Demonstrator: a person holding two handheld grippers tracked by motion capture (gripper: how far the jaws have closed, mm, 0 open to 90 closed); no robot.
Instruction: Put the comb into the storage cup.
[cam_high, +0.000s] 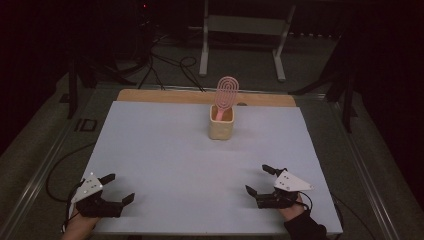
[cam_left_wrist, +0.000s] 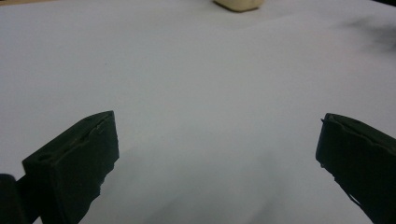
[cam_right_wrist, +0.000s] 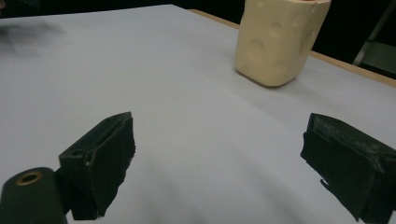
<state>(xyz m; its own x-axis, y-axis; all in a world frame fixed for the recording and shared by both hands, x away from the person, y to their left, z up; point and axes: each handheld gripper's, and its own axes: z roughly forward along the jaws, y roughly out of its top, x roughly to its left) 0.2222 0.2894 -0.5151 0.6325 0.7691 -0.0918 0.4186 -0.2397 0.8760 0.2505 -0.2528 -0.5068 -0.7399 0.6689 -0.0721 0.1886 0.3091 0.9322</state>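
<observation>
A cream holder with round dimples (cam_high: 221, 123) stands upright near the far middle of the white table sheet (cam_high: 165, 150). A pink hairbrush with a looped oval head (cam_high: 226, 93) sticks up out of it. My left gripper (cam_high: 119, 187) rests at the near left corner, open, nothing between its jaws. My right gripper (cam_high: 258, 180) rests at the near right, also open and empty. The right gripper view shows the holder (cam_right_wrist: 278, 39) well ahead of the spread jaws. In the left gripper view the holder's base (cam_left_wrist: 238, 4) sits at the top edge.
A wooden tabletop strip (cam_high: 150, 95) shows beyond the sheet's far edge. A grey metal frame stand (cam_high: 245, 30) and black cables (cam_high: 170, 65) lie on the floor behind the table. Dark stands flank both sides.
</observation>
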